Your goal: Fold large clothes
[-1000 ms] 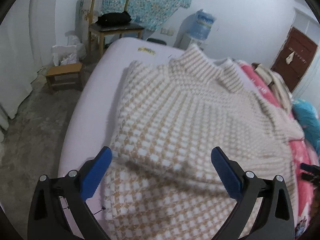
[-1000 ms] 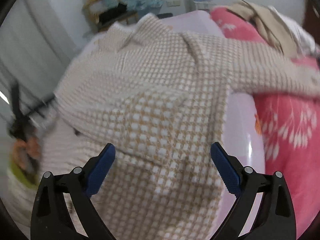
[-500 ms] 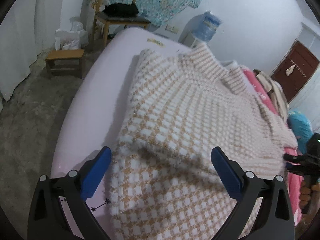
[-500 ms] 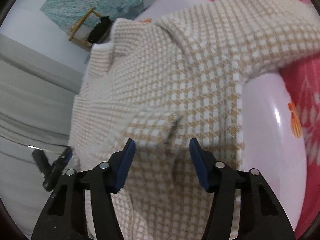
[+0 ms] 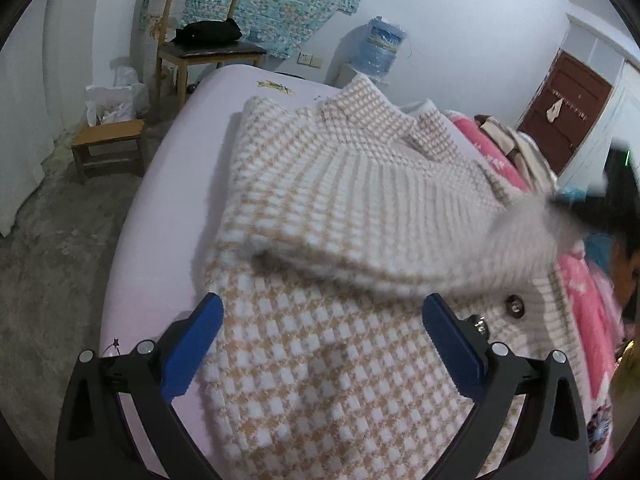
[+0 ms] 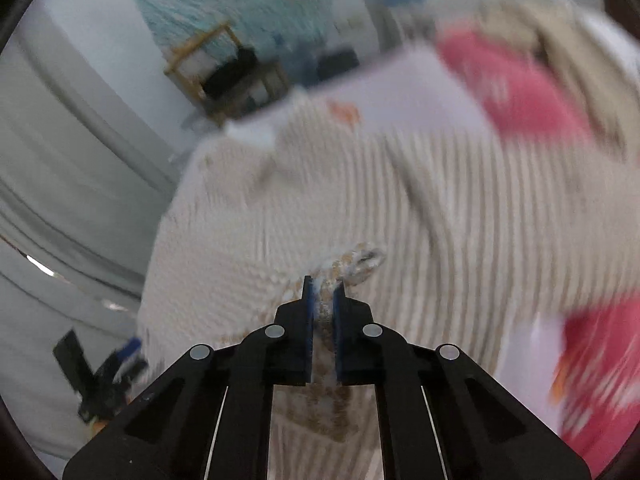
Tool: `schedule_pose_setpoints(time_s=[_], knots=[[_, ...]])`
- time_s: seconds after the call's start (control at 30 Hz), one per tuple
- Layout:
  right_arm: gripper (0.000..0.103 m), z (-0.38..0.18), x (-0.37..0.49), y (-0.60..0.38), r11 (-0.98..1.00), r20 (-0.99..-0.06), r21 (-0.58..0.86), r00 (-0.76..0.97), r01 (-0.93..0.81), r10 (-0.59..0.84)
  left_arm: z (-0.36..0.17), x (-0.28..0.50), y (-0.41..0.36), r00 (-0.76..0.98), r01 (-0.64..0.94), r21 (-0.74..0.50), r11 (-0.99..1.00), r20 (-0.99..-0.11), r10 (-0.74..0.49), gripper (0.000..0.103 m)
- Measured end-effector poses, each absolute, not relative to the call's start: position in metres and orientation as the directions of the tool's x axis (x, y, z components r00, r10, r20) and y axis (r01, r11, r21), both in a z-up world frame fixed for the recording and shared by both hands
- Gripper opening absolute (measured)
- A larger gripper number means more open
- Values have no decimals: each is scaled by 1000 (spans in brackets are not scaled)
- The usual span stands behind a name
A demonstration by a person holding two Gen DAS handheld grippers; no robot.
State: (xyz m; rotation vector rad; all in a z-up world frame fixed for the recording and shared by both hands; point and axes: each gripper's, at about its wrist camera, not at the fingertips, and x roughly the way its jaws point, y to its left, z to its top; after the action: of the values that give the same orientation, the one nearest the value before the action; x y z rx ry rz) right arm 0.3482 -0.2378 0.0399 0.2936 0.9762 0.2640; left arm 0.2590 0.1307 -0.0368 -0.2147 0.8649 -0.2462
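Observation:
A large beige and white checked knit cardigan (image 5: 340, 216) lies spread over a pale pink bed (image 5: 168, 184). In the left wrist view my left gripper (image 5: 320, 322) hangs open just above the cardigan's lower part, nothing between its blue pads (image 5: 196, 344). A brown button (image 5: 514, 306) shows near the right pad. In the blurred right wrist view my right gripper (image 6: 322, 296) is shut on a bunched fold of the cardigan (image 6: 360, 208), which rises with it. At that view's lower left the left gripper (image 6: 100, 376) shows small.
A wooden chair (image 5: 200, 40) with a black bag stands past the bed, with a low stool (image 5: 108, 144) and white bags to the left. A pink quilt (image 5: 580, 280) and piled clothes lie along the bed's right. A water bottle (image 5: 382, 48) and brown door (image 5: 560, 116) stand behind.
My right gripper went from wide open to shut on a fold of the cardigan and swept across, lifting that part. A flap of the cardigan now crosses the left wrist view's right side.

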Motion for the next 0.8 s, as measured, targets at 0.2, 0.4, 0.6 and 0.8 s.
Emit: schedule_pose_setpoints(time_s=[0.2,0.4,0.6,0.8], knots=[[6,35,393,-224,970,-765,222,600,-97,234,-39,260,122,624,134,-237,962,-735,-268,97],[6,-7,424,-240,960,-797,275,546,-52,258,-40,259,122,621,144,-240,960,-733,-276,97],[27,-40,426,-253,984,-872,178,463,-3,159,-40,255,123,622,149,-248,957,-729,-285,97],[36,1,394,-246,987,-795,147,586,-67,159,-21,244,132,640,156,-254,955,-710,-293,97]])
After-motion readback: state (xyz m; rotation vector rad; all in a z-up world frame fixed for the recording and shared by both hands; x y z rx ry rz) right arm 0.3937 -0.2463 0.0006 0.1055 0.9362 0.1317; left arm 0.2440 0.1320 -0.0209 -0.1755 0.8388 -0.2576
